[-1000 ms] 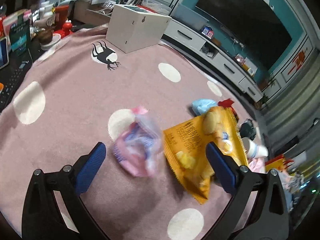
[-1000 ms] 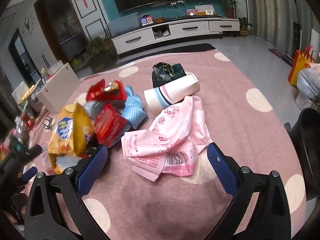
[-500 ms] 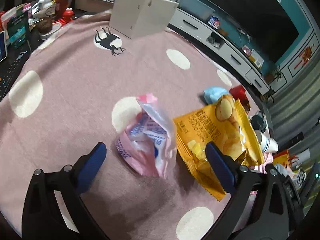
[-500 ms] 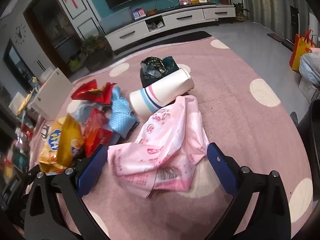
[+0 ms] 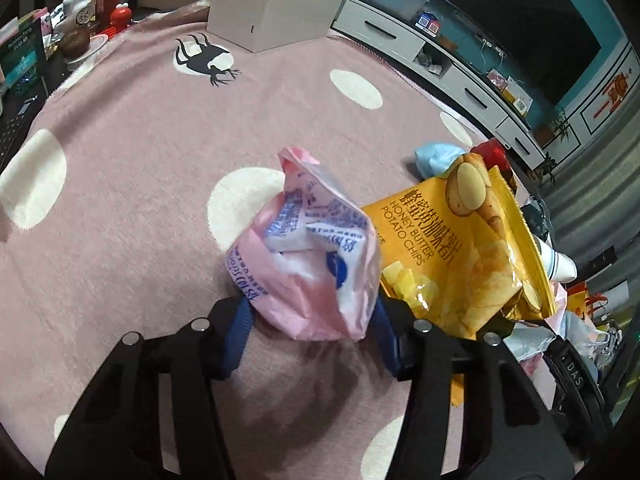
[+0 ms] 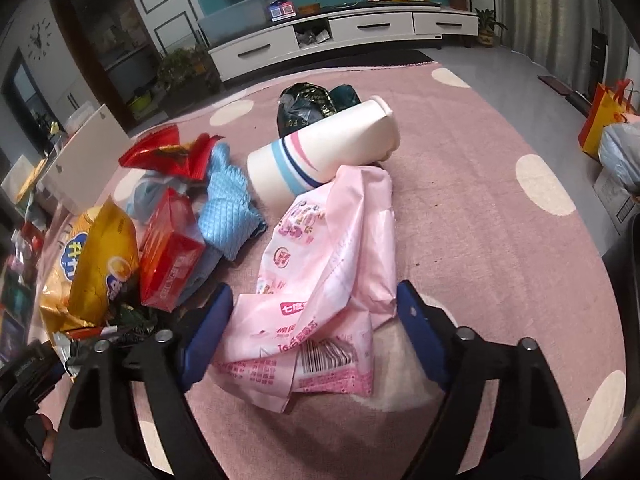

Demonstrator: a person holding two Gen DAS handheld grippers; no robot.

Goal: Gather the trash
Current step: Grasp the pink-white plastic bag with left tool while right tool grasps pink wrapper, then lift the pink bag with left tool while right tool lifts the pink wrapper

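Blue pads of the left gripper (image 5: 310, 330) are closing on a crumpled pink and white wrapper (image 5: 308, 256) that sits between them on the pink rug (image 5: 140, 184); both pads touch its lower sides. Just right of that wrapper, and touching it, lies a yellow chip bag (image 5: 464, 248), with a small blue bundle (image 5: 434, 158) and a scrap of red packaging (image 5: 494, 152) beyond it. Farther up the rug stands a white box (image 5: 276, 4), near a black bug print (image 5: 204, 62) on one of the rug's white dots.

The right gripper (image 6: 312, 324) is also closing, its jaws set either side of a flat pink bag (image 6: 324, 272) with a barcode. The left pad touches the bag's edge; whether the right pad presses on it I cannot tell. Beyond the bag, a white cup (image 6: 324, 156) with blue and pink stripes lies on its side, resting on the bag's far end, and a dark crumpled bag (image 6: 306, 106) lies behind the cup. To the left are a blue quilted cloth (image 6: 230, 212), a red box (image 6: 170, 264), a red wrapper (image 6: 164, 154) and the yellow chip bag (image 6: 100, 264), heaped close together.
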